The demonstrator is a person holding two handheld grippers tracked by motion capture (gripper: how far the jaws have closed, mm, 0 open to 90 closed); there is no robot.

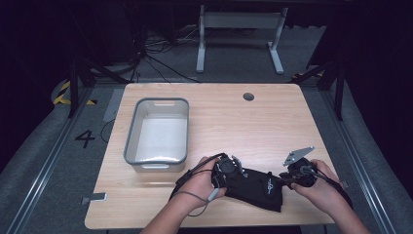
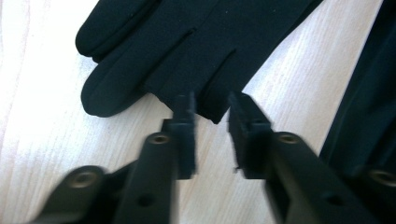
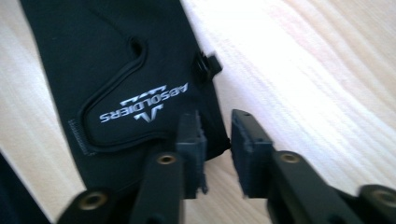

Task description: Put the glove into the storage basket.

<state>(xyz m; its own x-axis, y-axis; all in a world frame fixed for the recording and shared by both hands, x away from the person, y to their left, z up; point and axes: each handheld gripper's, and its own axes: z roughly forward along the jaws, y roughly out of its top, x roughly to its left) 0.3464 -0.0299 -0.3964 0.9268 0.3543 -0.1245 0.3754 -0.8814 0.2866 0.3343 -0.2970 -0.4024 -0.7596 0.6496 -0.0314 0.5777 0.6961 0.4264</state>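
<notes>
Black glove lies flat on the table at its 6 o'clock edge. Left gripper at the glove's 9 o'clock, right gripper at 3 o'clock: jaws partly open, pads clear of fabric. Grey bin stands at 10 o'clock.

The glove is black with white lettering and a small white emblem, the surface is pale wood with fine grain lines, and the bin is grey with a white inside.
</notes>
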